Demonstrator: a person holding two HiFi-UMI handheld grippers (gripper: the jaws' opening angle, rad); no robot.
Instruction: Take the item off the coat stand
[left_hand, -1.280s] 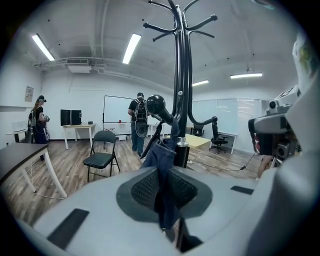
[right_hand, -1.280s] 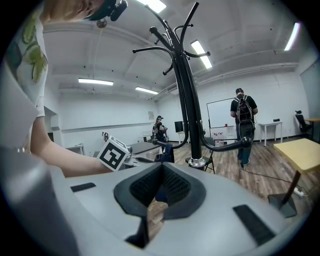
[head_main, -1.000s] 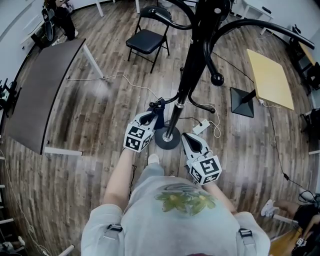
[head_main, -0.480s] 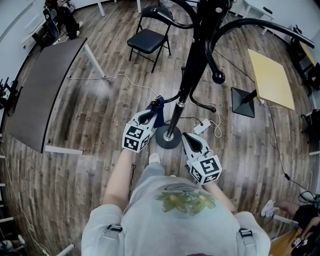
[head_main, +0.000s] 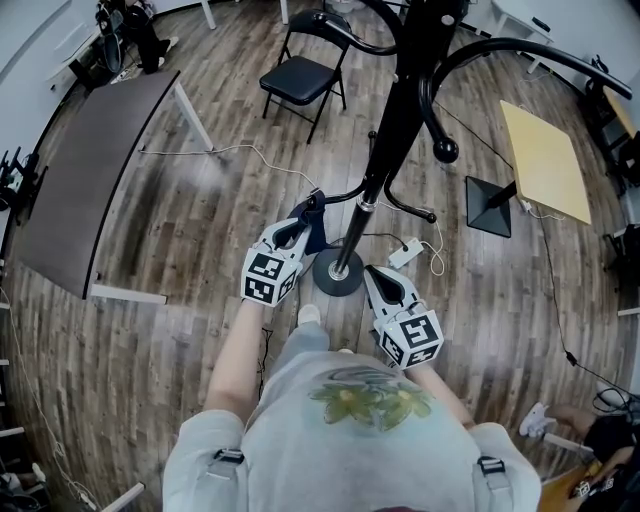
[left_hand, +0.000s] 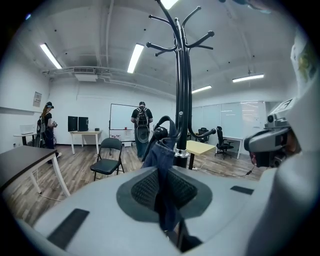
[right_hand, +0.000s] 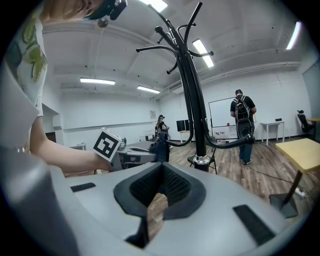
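Dark blue fabric item (left_hand: 161, 150), centre of frame, draped over a low ball-tipped hook of the coat stand (left_hand: 181, 100) and pinched between the closed jaws of the left gripper (left_hand: 165, 175); stand black, upright, curved hooks on top, round base on the floor

In the left gripper view, the lower end of the blue cloth (left_hand: 162, 155) is disappearing into the gap between the left gripper's (left_hand: 162, 175) pads, so its full length is not showing. Just ahead of that gripper, the cloth is covering most of the hook (left_hand: 160, 131) it is hanging on. Above the 2 grippers, the coat stand's (head_main: 390, 120) top is running off the head view's upper edge. In the right gripper view, its base is hiding behind the right gripper's (right_hand: 161, 170) body. Far out to that gripper's right, a person (head_main: 600, 432) is being cropped by the frame corner. The white object (head_main: 403, 254) just beyond the right gripper is appearing too small to identify.
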